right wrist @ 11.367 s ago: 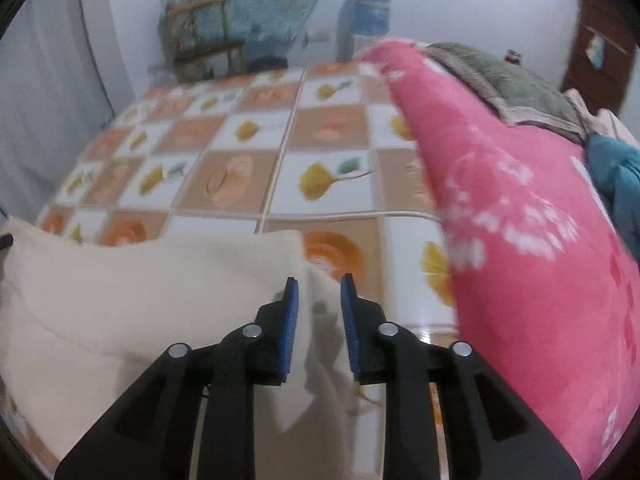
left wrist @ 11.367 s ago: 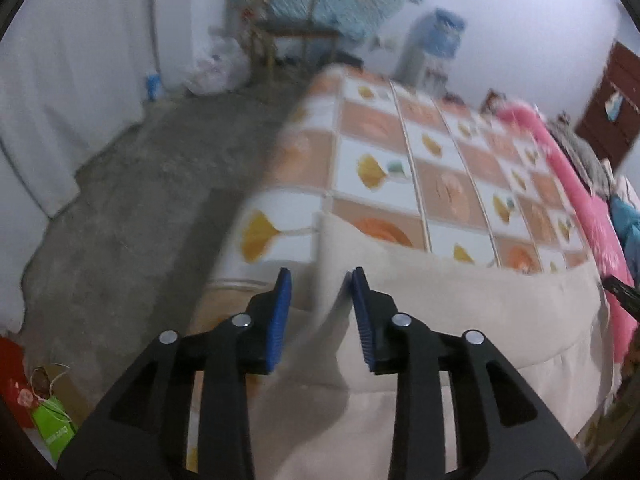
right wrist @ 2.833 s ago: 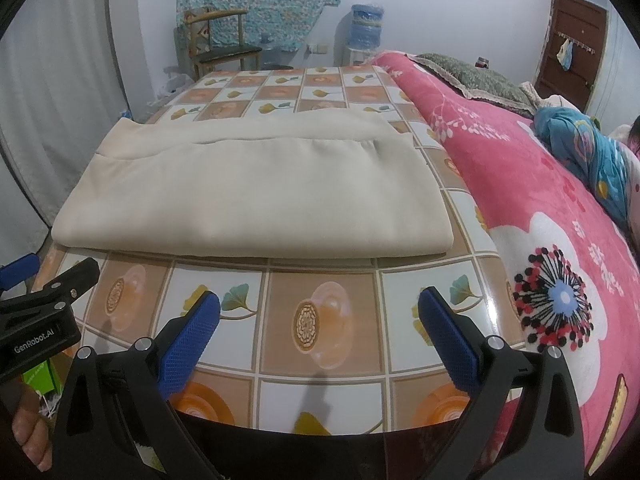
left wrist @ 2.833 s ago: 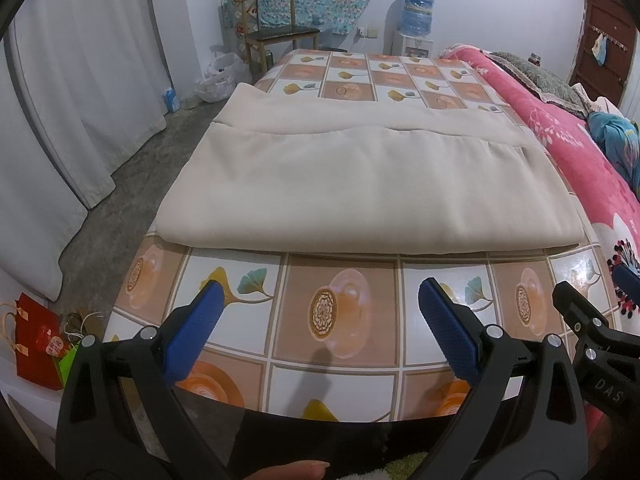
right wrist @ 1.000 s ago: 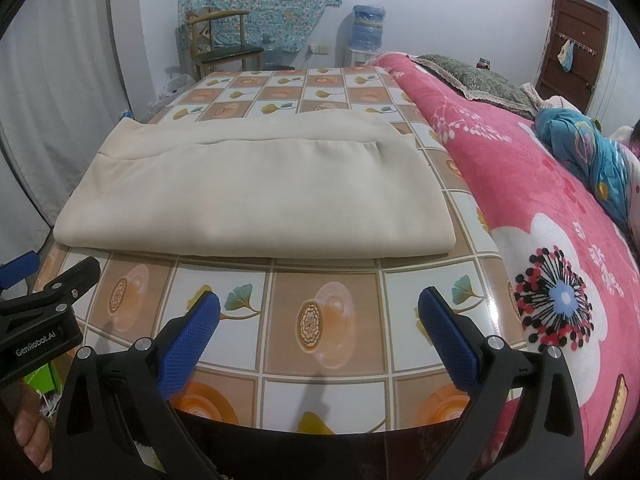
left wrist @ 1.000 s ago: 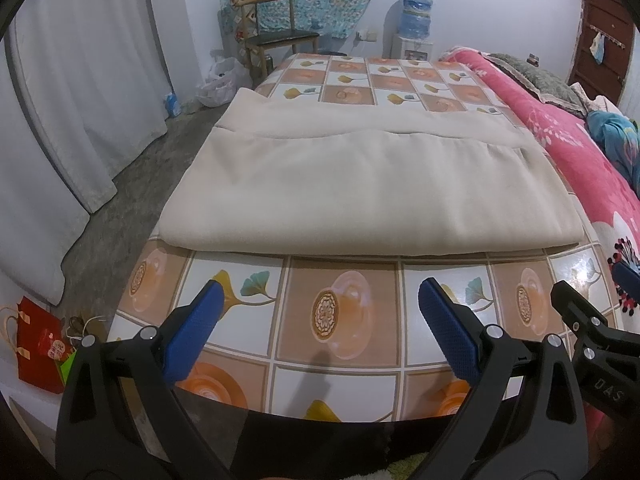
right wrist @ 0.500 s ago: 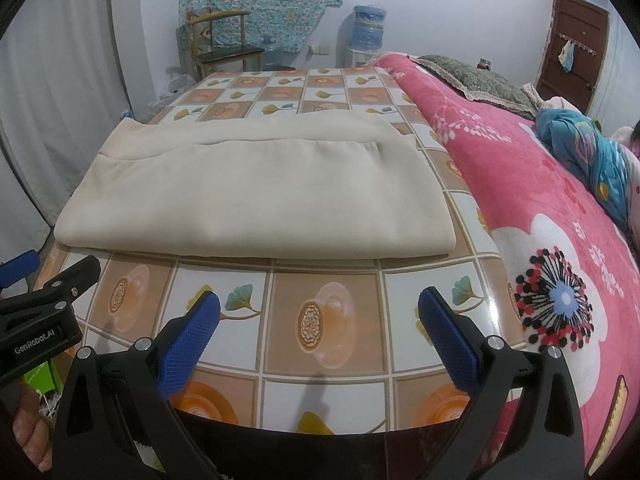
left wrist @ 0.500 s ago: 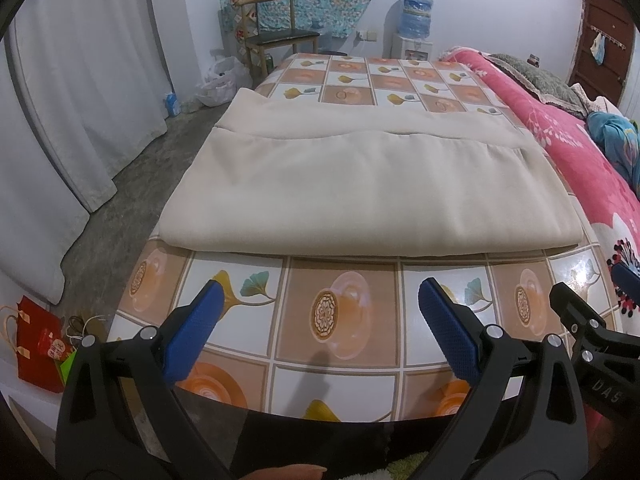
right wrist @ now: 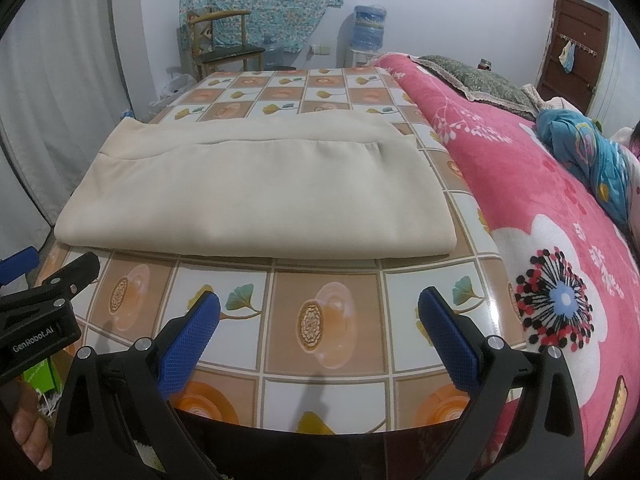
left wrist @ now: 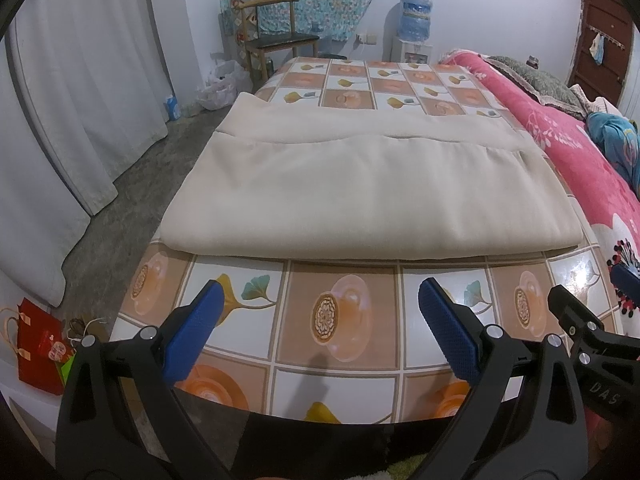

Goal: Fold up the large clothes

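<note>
cloth [left wrist: 360, 184], beige, large, lies flat on the patterned tabletop [left wrist: 344, 312], already doubled over with a rounded fold along the edge nearest me and a shorter upper layer ending at a seam line toward the far side

nearest to me: my left gripper [left wrist: 318, 312] hangs over the near strip of bare tabletop, blue pads spread wide, nothing between them. my right gripper [right wrist: 320, 316] is the same, wide apart and empty, just beside the left one; each shows at the margin of the other's view. neither touches the cloth

next out: near folded edge of the cloth runs almost the full width of the table, corners at left [right wrist: 64, 236] and right [right wrist: 448, 244]. the fold looks thick and plump

handling, my judgement: soft, matte, probably fleece-like or heavy woven stuff, limp rather than stiff, not slippery, not fragile. several layers so it will have some weight and will sag between two holds. best hold looks like the two near corners, one per gripper, pinching all layers at once so the stack does not slide apart, then carrying them over toward the far edge

beyond: pink floral blanket [right wrist: 560, 216] touches the table's right side. far back a wooden chair [left wrist: 276, 40], a water dispenser [left wrist: 414, 28], white curtains [left wrist: 80, 80] at left
</note>
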Action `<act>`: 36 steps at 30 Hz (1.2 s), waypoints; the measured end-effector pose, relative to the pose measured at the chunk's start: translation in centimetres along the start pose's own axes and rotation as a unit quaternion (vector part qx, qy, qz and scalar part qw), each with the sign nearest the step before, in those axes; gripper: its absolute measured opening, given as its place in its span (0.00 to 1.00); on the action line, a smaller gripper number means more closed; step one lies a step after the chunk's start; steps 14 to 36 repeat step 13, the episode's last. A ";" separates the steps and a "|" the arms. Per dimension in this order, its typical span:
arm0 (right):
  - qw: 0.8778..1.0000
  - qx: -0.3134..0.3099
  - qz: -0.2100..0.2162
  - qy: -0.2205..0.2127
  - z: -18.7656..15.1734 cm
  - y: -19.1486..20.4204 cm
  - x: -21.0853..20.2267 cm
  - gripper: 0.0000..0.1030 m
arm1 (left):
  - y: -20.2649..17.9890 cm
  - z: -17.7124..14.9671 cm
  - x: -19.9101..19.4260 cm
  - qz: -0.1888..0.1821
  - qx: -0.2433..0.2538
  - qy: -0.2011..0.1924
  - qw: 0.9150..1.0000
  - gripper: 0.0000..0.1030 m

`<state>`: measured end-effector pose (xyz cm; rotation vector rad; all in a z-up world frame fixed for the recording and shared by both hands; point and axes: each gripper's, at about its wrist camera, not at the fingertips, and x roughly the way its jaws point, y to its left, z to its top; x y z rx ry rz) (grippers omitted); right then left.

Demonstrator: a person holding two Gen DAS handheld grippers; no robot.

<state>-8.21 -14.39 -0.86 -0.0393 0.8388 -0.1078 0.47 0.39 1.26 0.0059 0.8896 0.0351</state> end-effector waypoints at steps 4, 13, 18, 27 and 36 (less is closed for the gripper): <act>1.000 0.001 0.000 0.000 0.0 0.0 0.0 0.94 | 0.1 0.2 -0.1 -0.001 0.001 -0.001 1.000 0.92; 1.000 0.000 0.000 -0.001 -0.1 0.1 -0.1 0.94 | 0.0 0.1 -0.2 0.000 -0.001 0.003 1.000 0.92; 1.000 0.000 0.000 -0.001 -0.1 0.1 -0.1 0.94 | 0.0 0.1 -0.2 0.000 -0.001 0.003 1.000 0.92; 1.000 0.000 0.000 -0.001 -0.1 0.1 -0.1 0.94 | 0.0 0.1 -0.2 0.000 -0.001 0.003 1.000 0.92; 1.000 0.000 0.000 -0.001 -0.1 0.1 -0.1 0.94 | 0.0 0.1 -0.2 0.000 -0.001 0.003 1.000 0.92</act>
